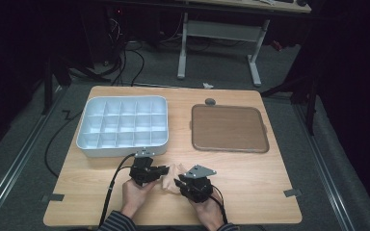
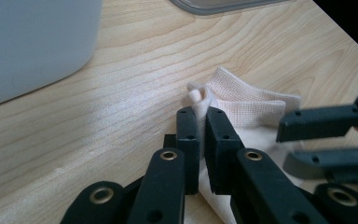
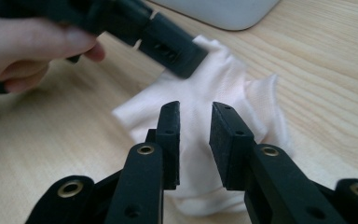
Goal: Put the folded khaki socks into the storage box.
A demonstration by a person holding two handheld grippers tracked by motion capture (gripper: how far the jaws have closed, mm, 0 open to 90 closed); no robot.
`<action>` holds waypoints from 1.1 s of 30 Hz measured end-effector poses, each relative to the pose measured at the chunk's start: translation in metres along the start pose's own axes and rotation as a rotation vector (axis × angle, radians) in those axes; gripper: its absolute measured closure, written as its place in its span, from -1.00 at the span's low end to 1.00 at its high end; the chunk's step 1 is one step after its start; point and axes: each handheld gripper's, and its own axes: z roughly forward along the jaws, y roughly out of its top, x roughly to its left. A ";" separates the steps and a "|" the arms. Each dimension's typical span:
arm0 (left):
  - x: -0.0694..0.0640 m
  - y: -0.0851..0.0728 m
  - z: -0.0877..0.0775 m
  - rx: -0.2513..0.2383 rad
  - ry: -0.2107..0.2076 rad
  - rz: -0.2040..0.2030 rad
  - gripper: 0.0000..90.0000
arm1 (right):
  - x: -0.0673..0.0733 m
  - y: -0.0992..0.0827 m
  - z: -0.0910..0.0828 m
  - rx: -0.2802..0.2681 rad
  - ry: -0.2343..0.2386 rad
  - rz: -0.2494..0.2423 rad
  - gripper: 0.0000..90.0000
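A small pale peach cloth (image 1: 170, 177) lies crumpled on the wooden table near its front edge, between my two grippers. My left gripper (image 1: 166, 170) comes at it from the left. In the left gripper view the jaws (image 2: 202, 112) are shut on a pinched-up fold of the cloth (image 2: 251, 105). My right gripper (image 1: 177, 182) is at the cloth's right side. In the right gripper view its jaws (image 3: 195, 112) stand open a little above the cloth (image 3: 223, 84), with nothing between them. The left gripper (image 3: 172, 46) and the hand (image 3: 23, 46) holding it are at the top there.
A white tray with several compartments (image 1: 122, 148) stands at the back left, close behind the left gripper. A flat brown tray (image 1: 229, 148) lies at the back right, with a small grey round thing (image 1: 210, 101) behind it. Tape marks (image 1: 292, 193) sit near the front corners.
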 end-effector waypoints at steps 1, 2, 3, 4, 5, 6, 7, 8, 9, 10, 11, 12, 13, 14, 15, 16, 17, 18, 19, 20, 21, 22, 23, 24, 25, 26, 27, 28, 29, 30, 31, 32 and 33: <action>0.000 0.000 0.000 -0.001 -0.001 0.001 0.89 | -0.001 0.003 0.002 0.007 0.001 -0.002 0.79; -0.001 0.000 -0.001 -0.001 -0.001 0.001 0.89 | -0.001 0.005 0.003 0.016 -0.001 -0.001 0.84; -0.001 0.000 -0.001 -0.002 -0.002 0.001 0.89 | -0.001 0.007 0.005 0.018 -0.003 -0.001 0.88; -0.001 0.000 -0.002 -0.003 -0.004 0.001 0.90 | -0.001 0.008 0.007 0.024 -0.006 0.000 0.91; -0.001 0.000 -0.002 -0.005 -0.004 0.001 0.89 | -0.001 0.009 0.009 0.033 -0.011 -0.003 0.93; -0.001 0.000 -0.002 -0.003 -0.005 0.002 0.89 | -0.002 0.010 0.010 0.037 -0.019 -0.006 0.95; -0.001 0.000 -0.002 -0.001 -0.005 0.004 0.89 | -0.003 0.010 0.012 0.042 -0.026 -0.004 0.96; -0.001 0.000 -0.002 0.001 -0.005 0.005 0.89 | -0.004 0.010 0.013 0.048 -0.035 0.002 0.97; 0.000 0.000 -0.003 0.004 -0.005 0.007 0.90 | -0.005 0.009 0.014 0.051 -0.041 0.008 0.98; 0.000 0.000 -0.003 0.006 -0.005 0.007 0.89 | -0.006 0.009 0.015 0.061 -0.046 0.014 0.99; -0.001 0.000 -0.005 0.008 -0.003 0.008 0.89 | -0.006 0.008 0.016 0.073 -0.050 0.016 0.99; -0.001 0.000 -0.005 0.007 -0.006 0.009 0.90 | -0.007 0.006 0.019 0.090 -0.052 0.013 0.99; -0.002 0.000 -0.006 0.006 -0.010 0.009 0.90 | -0.007 0.005 0.020 0.095 -0.053 0.007 1.00; -0.002 0.000 -0.006 0.004 -0.010 0.010 0.89 | -0.007 0.004 0.021 0.098 -0.051 0.010 1.00; -0.003 -0.001 -0.007 0.003 -0.011 0.013 0.90 | -0.008 0.004 0.021 0.099 -0.051 0.008 1.00; -0.003 -0.001 -0.007 -0.001 -0.017 0.013 0.90 | -0.007 0.004 0.022 0.103 -0.051 0.006 1.00; -0.003 -0.001 -0.007 -0.002 -0.016 0.012 0.90 | -0.007 0.005 0.022 0.106 -0.052 0.002 1.00; -0.003 -0.001 -0.008 -0.003 -0.020 0.011 0.90 | -0.007 0.005 0.023 0.104 -0.053 0.000 1.00; -0.002 -0.002 -0.008 -0.008 -0.025 0.005 0.90 | -0.006 0.005 0.023 0.103 -0.052 0.003 1.00; -0.002 -0.002 -0.008 -0.011 -0.031 0.001 0.89 | -0.006 0.005 0.024 0.102 -0.053 0.002 1.00; -0.002 -0.002 -0.009 -0.012 -0.033 0.002 0.90 | -0.006 0.005 0.024 0.101 -0.052 0.000 1.00; -0.003 -0.002 -0.010 -0.014 -0.037 0.003 0.89 | -0.006 0.005 0.024 0.100 -0.050 -0.001 0.99; -0.003 -0.002 -0.010 -0.016 -0.040 0.008 0.89 | -0.006 0.005 0.024 0.100 -0.049 -0.004 0.99; -0.004 -0.002 -0.010 -0.016 -0.040 0.007 0.89 | -0.006 0.005 0.024 0.102 -0.051 -0.006 0.99; -0.004 -0.002 -0.011 -0.016 -0.044 0.008 0.89 | -0.006 0.005 0.025 0.100 -0.051 -0.011 0.99; -0.005 -0.002 -0.011 -0.017 -0.046 0.010 0.89 | -0.005 0.004 0.025 0.101 -0.052 -0.004 0.99; -0.005 -0.001 -0.012 -0.017 -0.045 0.016 0.89 | -0.005 0.005 0.025 0.102 -0.053 -0.003 0.99; -0.006 -0.001 -0.012 -0.018 -0.048 0.015 0.89 | -0.004 0.004 0.025 0.100 -0.050 -0.003 0.99; -0.006 -0.001 -0.012 -0.019 -0.049 0.014 0.89 | -0.004 0.004 0.025 0.099 -0.048 -0.005 0.99; -0.006 -0.001 -0.012 -0.022 -0.053 0.012 0.89 | -0.004 0.004 0.026 0.099 -0.048 -0.008 0.99; -0.006 -0.001 -0.012 -0.023 -0.056 0.015 0.89 | -0.004 0.005 0.026 0.099 -0.045 -0.010 1.00; -0.006 0.000 -0.013 -0.024 -0.057 0.017 0.89 | -0.004 0.005 0.026 0.102 -0.045 -0.013 1.00; -0.007 0.000 -0.013 -0.025 -0.056 0.020 0.89 | -0.004 0.005 0.026 0.102 -0.042 -0.011 1.00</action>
